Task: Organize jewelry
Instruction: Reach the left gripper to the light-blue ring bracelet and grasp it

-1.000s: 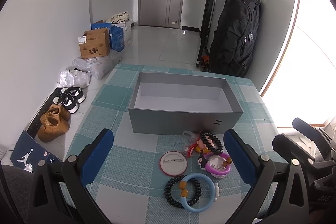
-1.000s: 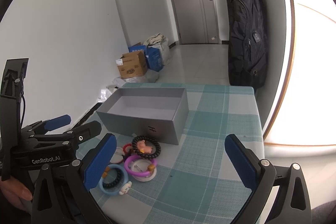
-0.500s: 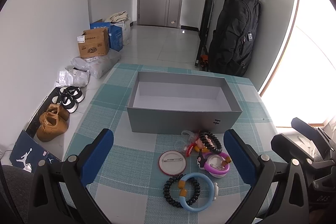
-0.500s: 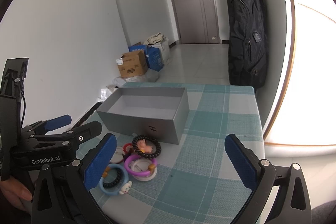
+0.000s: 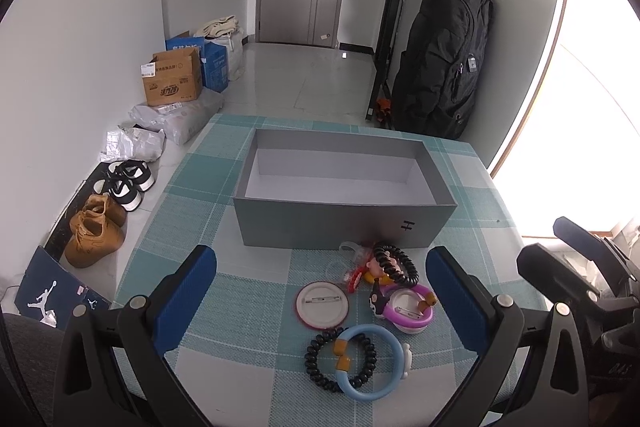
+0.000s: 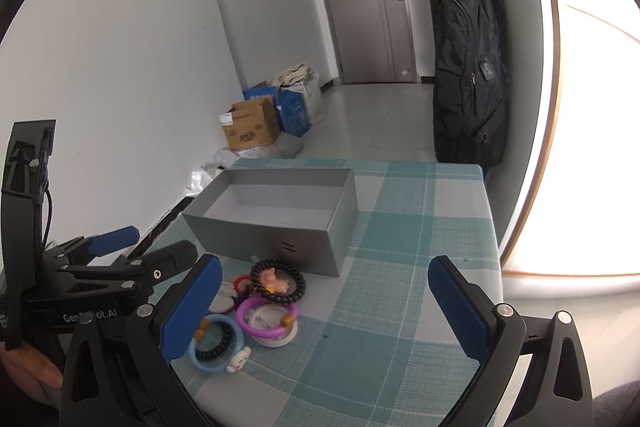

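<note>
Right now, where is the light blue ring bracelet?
In the left wrist view the light blue ring bracelet lies on the checked tablecloth, nearest the camera, overlapping the black bead bracelet, below the round pin badge.

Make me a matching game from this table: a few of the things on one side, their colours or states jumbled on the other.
Things:
1. box
2. bangle
3. badge
4. left gripper

States:
A. light blue, nearest the camera
B. open, holding nothing
C. grey, empty
D. round, pin side up

Pairs: 1-C, 2-A, 3-D, 4-B
</note>
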`<act>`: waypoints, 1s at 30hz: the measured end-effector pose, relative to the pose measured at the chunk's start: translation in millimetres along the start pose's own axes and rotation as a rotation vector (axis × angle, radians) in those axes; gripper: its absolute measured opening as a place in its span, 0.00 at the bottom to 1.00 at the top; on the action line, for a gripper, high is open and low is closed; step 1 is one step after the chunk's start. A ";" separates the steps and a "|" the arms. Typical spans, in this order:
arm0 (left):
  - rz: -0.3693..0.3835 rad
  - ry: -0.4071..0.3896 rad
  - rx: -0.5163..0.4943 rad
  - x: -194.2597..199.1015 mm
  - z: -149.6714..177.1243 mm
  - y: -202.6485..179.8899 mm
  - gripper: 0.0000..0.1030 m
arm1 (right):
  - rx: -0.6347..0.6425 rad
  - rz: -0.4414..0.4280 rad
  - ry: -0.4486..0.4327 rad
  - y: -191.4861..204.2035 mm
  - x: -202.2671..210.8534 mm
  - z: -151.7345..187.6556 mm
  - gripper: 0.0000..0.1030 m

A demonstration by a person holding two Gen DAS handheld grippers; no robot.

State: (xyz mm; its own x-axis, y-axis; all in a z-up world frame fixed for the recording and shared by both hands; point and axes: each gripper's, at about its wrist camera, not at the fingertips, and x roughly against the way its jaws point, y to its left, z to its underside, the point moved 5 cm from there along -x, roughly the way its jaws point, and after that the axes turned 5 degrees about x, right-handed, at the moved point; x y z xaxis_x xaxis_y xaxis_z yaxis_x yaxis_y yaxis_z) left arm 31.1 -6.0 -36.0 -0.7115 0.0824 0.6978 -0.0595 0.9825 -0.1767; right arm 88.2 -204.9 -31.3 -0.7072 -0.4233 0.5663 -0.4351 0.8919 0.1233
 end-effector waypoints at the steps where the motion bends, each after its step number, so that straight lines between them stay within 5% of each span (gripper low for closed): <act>1: 0.004 0.005 -0.003 -0.4 0.3 -0.2 0.99 | -0.002 0.005 0.002 -0.9 -0.2 -0.1 1.00; 9: 0.083 0.134 -0.093 -13.4 11.1 -4.2 0.99 | -0.089 0.055 0.052 -25.3 -5.4 3.7 1.00; 16: 0.081 0.232 -0.206 -17.5 37.8 -10.4 0.92 | -0.216 0.073 0.096 -54.8 -10.7 9.0 1.00; 25: 0.081 0.320 -0.292 -23.3 53.6 -20.1 0.91 | -0.214 0.067 0.110 -55.6 -11.8 7.9 1.00; 30: 0.069 0.323 -0.356 -22.0 60.0 -26.8 0.72 | -0.259 0.060 0.117 -62.6 -12.7 9.7 1.00</act>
State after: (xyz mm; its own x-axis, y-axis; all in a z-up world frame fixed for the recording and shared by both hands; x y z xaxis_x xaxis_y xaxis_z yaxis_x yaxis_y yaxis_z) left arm 6.3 -44.2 -88.3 -0.4488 0.1413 0.8824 0.2632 0.9645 -0.0206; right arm 119.0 -256.9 -54.1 -0.6518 -0.3608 0.6671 -0.2270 0.9321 0.2823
